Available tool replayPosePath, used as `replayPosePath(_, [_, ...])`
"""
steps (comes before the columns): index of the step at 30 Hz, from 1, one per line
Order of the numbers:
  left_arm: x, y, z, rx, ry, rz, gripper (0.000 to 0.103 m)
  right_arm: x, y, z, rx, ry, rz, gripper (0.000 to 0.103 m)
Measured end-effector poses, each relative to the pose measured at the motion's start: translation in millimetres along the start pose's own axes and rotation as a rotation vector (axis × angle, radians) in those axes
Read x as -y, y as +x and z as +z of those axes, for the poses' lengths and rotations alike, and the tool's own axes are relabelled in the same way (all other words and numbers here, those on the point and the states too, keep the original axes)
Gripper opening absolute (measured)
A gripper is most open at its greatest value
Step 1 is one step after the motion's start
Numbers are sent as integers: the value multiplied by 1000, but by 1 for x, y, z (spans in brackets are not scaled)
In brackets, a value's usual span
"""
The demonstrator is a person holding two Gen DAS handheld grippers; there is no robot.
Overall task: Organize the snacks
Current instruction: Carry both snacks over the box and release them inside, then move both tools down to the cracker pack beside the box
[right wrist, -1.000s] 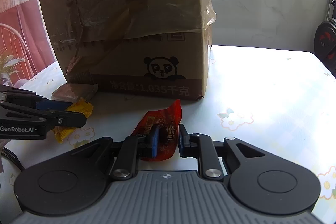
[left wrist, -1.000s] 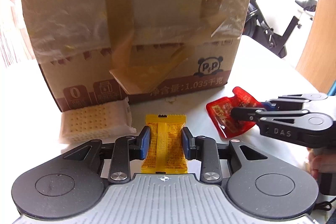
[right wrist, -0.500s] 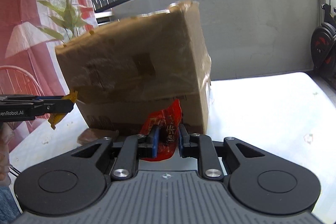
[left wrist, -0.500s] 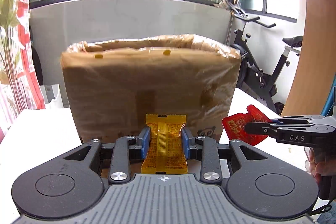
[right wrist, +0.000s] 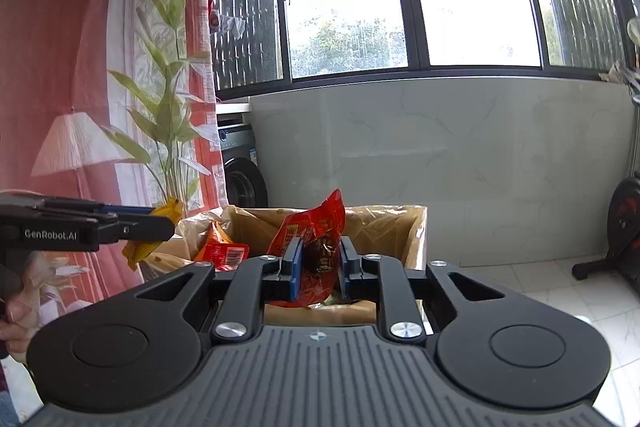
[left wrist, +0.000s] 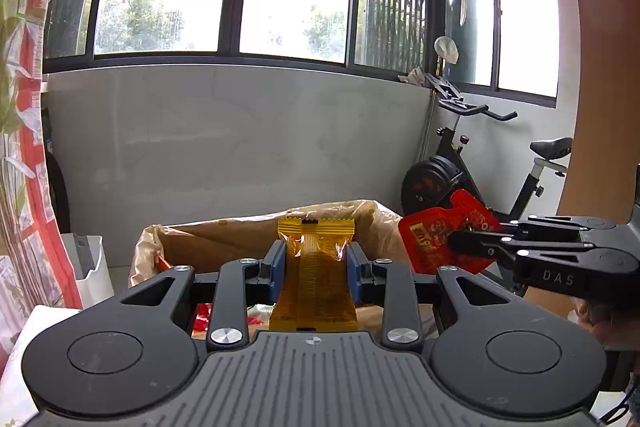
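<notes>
Left wrist view: the left tool (left wrist: pixel 316 263) clamps a yellow snack packet (left wrist: pixel 314 279) above the near rim of the open cardboard box (left wrist: pixel 224 239); right of it, the right tool (left wrist: pixel 450 241) pinches a red snack pouch (left wrist: pixel 434 235). Carrying step; next, I judge, both reach over the opening and release.

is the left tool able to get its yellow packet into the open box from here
Probably yes: the left tool holds the yellow packet just above the open cardboard box, and nothing covers the opening.
</notes>
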State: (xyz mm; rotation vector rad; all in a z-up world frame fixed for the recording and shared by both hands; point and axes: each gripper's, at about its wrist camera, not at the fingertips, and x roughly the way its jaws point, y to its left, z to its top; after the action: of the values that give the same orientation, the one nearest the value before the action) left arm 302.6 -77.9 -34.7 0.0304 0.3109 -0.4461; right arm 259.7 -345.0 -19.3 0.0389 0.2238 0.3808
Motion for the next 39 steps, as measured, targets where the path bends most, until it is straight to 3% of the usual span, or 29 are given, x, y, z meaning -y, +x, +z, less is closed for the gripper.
replayPosePath(5, [4,59,12,-54,-7,9,33,-7,56,10,-90,-107,-90,19])
replayPosePath(11, [16,100,2,-111,-10,6,34,-6,82,-6,-184,-135,-146,19])
replayPosePath(12, [18,103,0,-110,-6,-3,37,-5,84,-8,-191,-133,-154,20])
replayPosePath(15, [15,111,-4,-132,-22,-6,64,-2,86,-14,-218,-133,-181,21])
replayPosePath(16, [14,110,-5,-129,-31,0,65,-2,86,-16,-227,-138,-184,24])
replayPosePath(18, [8,108,-6,-126,-42,0,65,0,82,-18,-228,-139,-196,47])
replayPosePath(19, [5,105,-6,-131,-45,4,65,0,79,-18,-220,-131,-203,50])
replayPosePath(30, [-43,20,-3,-91,-56,-14,64,-10,26,-22,-83,9,-158,50])
replayPosePath(36, [-74,-31,-26,-109,-49,-4,64,-25,-9,-48,3,119,-142,50])
replayPosePath(39, [-87,-41,-44,-147,-69,8,64,-32,-22,-67,2,156,-150,50])
